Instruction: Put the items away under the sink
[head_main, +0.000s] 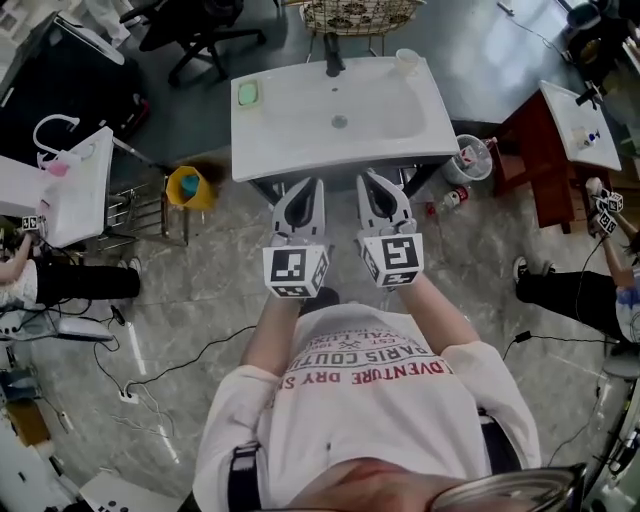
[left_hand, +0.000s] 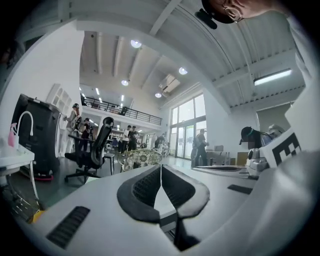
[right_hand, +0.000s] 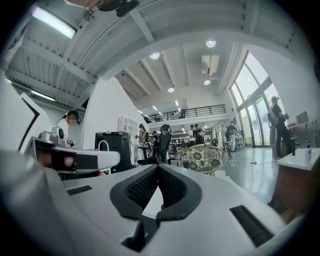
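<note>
In the head view the white sink (head_main: 300, 135) stands straight ahead, with a dark tap (head_main: 333, 55) at its far edge. On its rim lie a green soap dish (head_main: 247, 94) and a clear cup (head_main: 407, 60). My left gripper (head_main: 305, 188) and right gripper (head_main: 372, 183) are held side by side, level, just short of the sink's near edge. Both are shut with nothing between the jaws. In the left gripper view the left gripper (left_hand: 161, 167) shows black pads touching, and the right gripper (right_hand: 158, 167) in its own view looks the same. The space under the sink is hidden.
A white bin (head_main: 470, 158) and a small red-and-white bottle (head_main: 455, 197) sit on the floor right of the sink. A yellow bucket (head_main: 187, 187) stands to its left beside a wire rack (head_main: 135, 210). Cables cross the marble floor. Other sinks and people stand at both sides.
</note>
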